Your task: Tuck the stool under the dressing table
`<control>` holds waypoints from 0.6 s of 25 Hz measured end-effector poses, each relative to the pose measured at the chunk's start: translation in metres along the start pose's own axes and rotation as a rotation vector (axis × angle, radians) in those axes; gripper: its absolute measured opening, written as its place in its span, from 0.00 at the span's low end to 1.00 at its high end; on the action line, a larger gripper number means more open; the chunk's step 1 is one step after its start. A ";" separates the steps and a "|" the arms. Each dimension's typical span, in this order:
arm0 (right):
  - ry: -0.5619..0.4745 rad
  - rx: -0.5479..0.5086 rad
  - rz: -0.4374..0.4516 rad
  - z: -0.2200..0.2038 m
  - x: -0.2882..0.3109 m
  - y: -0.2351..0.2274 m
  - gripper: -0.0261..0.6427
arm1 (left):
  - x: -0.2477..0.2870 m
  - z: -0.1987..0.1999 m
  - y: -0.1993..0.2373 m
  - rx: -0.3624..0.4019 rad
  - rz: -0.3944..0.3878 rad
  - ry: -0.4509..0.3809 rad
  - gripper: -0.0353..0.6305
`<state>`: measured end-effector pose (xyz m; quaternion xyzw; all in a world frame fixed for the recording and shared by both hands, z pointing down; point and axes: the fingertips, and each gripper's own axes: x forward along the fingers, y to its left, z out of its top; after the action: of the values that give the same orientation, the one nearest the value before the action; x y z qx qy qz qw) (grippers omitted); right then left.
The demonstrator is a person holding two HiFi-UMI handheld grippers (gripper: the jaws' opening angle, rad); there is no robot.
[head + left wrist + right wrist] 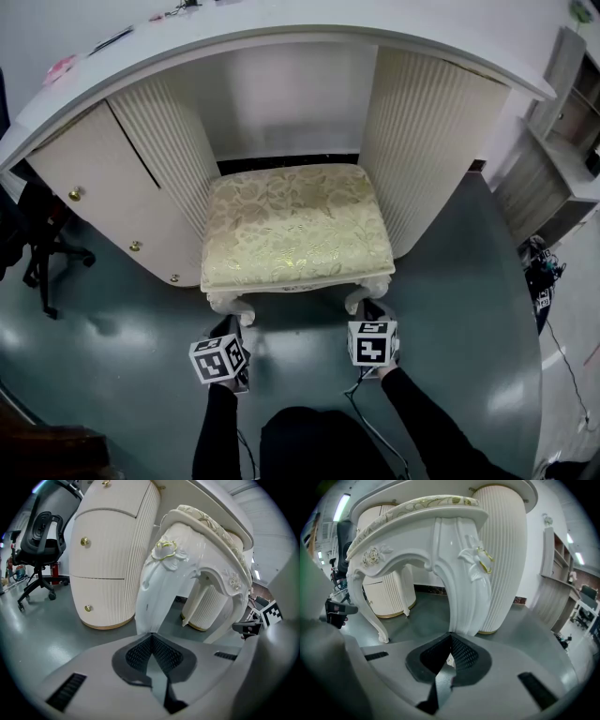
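The stool [295, 225] stands in the kneehole of the dressing table [281, 42], between the left ribbed pedestal [164, 150] and the right ribbed pedestal [427, 141]. Most of its brocade seat lies beneath the tabletop, but the front edge and the two carved front legs stand out past the pedestal fronts. The step in hand looks like the closing push of the tuck. In the head view the left gripper [228, 336] is low at the front-left leg [230, 305] and the right gripper [373, 314] is low at the front-right leg [361, 295], one to each leg, both near the grey floor [469, 309]. Neither gripper clasps anything. In the left gripper view the dark pads meet in a point, and that closed tip [152, 637] sits right at the foot of the white leg [157, 588], touching it or all but touching. The right gripper view shows the same thing, with the jaws brought together and their tip [451, 637] at the base of the flower-carved leg [466, 583]. The legs therefore stand just beyond the fingertips, not between them. The next move seems to call for an even, level shove on both legs at once. That should let the stool slide straight back without skewing into either pedestal, until its front edge comes in line with them.
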<state>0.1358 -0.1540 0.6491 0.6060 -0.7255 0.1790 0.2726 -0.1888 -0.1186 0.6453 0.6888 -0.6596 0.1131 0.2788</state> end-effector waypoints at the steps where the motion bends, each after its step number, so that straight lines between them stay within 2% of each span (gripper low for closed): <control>1: -0.006 0.002 0.008 0.001 -0.003 0.000 0.05 | -0.004 0.001 -0.001 -0.001 0.001 -0.003 0.07; 10: -0.126 0.011 0.128 0.017 -0.049 0.015 0.05 | -0.046 0.002 -0.010 0.033 -0.003 -0.032 0.07; 15: -0.146 0.026 0.186 0.017 -0.082 0.020 0.05 | -0.074 0.008 -0.025 0.046 -0.002 -0.065 0.06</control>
<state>0.1231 -0.0955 0.5872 0.5509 -0.7943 0.1680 0.1933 -0.1743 -0.0609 0.5939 0.6992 -0.6646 0.1053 0.2415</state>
